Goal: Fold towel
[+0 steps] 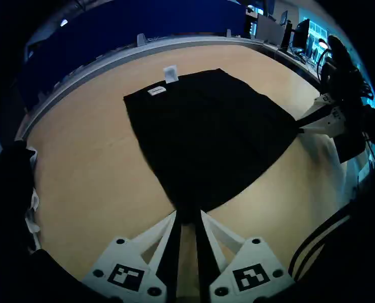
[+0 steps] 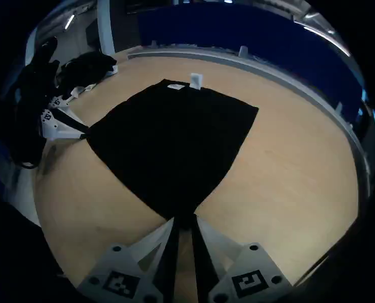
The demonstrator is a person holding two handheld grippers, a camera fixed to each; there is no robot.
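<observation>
The left gripper sits nearest the lens in the left gripper view. Its two dark fingers are drawn close together and clamp the near corner of the black towel. From that corner the towel fans out flat over the pale wooden table, widening away from the fingertips.

In the same view the right gripper is at the towel's right-hand corner, its white body lying on the table and its tips closed on the cloth there. What holds it behind is a dark shape too dim to make out.

In the right gripper view that gripper's own fingers meet low in the picture, pinched on the corner of the towel. The left gripper shows at the towel's left corner, tips against the fabric.

A small white tag lies on the towel along its far edge. Just beyond that edge a small white block stands upright on the table, close to the towel though whether it touches cannot be told.

A dark heap rests on the table well apart from the towel, past the corner held by the left gripper. Beyond the towel's far edge, a blue partition runs along the far side of the table.
</observation>
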